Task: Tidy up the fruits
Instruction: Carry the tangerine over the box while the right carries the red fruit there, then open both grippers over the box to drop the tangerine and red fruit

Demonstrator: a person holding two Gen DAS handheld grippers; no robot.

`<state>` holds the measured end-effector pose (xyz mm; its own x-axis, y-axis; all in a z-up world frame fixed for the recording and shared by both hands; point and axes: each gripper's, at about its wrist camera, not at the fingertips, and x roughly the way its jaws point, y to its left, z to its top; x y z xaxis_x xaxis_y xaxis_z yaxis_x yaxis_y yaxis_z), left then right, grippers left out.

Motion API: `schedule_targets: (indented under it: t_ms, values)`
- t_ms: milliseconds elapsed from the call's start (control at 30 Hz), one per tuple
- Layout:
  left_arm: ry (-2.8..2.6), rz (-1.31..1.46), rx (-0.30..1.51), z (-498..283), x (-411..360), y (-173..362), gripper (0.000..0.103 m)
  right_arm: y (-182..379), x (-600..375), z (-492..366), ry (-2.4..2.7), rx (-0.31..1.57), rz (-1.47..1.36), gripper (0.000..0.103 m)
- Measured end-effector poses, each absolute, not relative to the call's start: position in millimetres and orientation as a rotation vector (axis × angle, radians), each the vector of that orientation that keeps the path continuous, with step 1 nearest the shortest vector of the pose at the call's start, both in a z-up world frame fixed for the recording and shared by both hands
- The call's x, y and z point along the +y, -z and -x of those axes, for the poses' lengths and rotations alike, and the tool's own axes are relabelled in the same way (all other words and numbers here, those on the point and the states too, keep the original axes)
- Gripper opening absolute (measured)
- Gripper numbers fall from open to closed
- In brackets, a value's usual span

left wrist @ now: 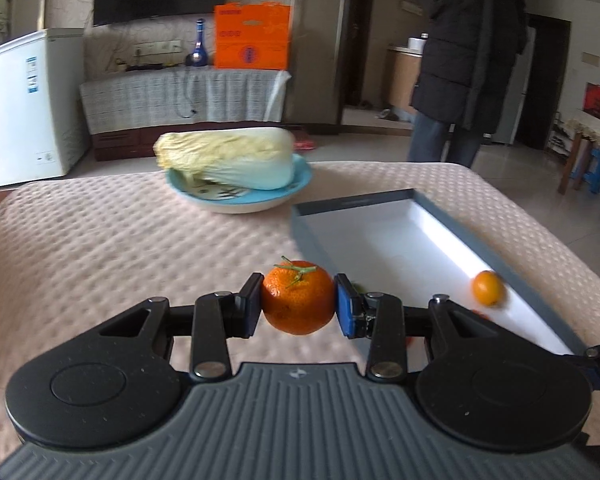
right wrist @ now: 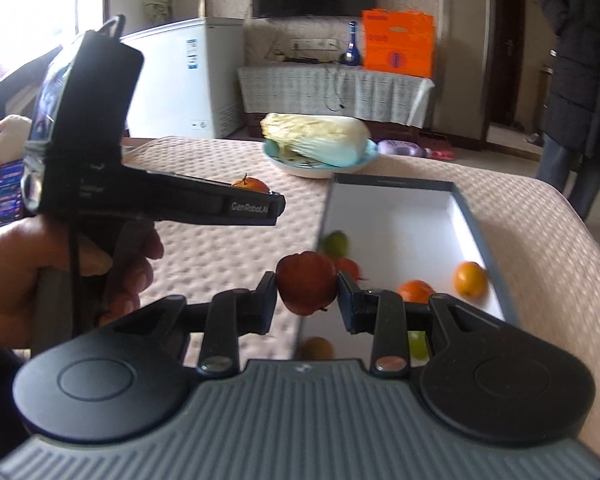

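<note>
My left gripper [left wrist: 298, 304] is shut on an orange mandarin [left wrist: 298, 300] with a green stem, held above the quilted table just left of the grey-rimmed white tray [left wrist: 364, 240]. One small orange fruit [left wrist: 488, 288] lies in that tray. In the right wrist view my right gripper [right wrist: 306, 292] is shut on a dark red apple [right wrist: 306, 286] over the tray's [right wrist: 392, 216] near left edge. Inside the tray lie a green fruit [right wrist: 335, 242], a red fruit [right wrist: 350, 266], two orange fruits [right wrist: 469, 278] [right wrist: 415, 290], and more near the front. The left gripper [right wrist: 276, 204] with its mandarin [right wrist: 252, 184] shows to the left.
A blue plate [left wrist: 300, 184] bearing a napa cabbage [left wrist: 228, 158] stands at the table's far side, behind the tray. A person in a dark coat [left wrist: 468, 40] stands beyond the table on the right. A white freezer [left wrist: 24, 108] and a cloth-covered cabinet [left wrist: 180, 96] are behind.
</note>
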<state>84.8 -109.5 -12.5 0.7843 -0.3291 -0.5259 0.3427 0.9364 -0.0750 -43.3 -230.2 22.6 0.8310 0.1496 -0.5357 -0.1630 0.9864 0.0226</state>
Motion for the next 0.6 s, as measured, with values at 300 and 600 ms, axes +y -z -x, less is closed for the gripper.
schedule_targets:
  t_ms: [300, 600]
  values:
    - [0.42, -0.01, 0.587, -89, -150, 21, 0.043, -14, -267, 38, -0.081, 0.608, 0.017, 0.036]
    - [0.444, -0.021, 0.61, -95, -177, 32, 0.043, -7, -289, 30, -0.034, 0.638, 0.005, 0.036]
